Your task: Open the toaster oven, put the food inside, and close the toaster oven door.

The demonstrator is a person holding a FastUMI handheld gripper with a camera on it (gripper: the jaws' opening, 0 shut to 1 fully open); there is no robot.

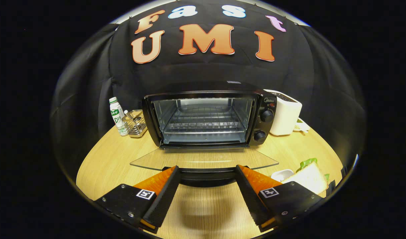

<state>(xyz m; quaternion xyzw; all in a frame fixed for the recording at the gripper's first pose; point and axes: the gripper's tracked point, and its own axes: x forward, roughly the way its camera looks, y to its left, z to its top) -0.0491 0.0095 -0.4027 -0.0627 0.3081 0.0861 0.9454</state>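
Toaster oven (206, 118) stands at the back of the wooden table (100, 166), straight ahead of the gripper (208, 172), its glass door (203, 159) folded down flat and the wire rack (203, 124) inside bare. The door's dark handle (206, 175) runs crosswise between the fingertips; the fingers are spread wide and hold nothing, and whether they touch the handle is hard to tell. The sandwich (309, 177), the food still to go in, lies beside the right finger, so the next reach probably swings that way. It is partly hidden by that finger, as is a small white dish (282, 174) beside it. A bottle (117, 116) and a wire basket (136, 124) stand left of the oven, a white appliance (284, 113) right of it.
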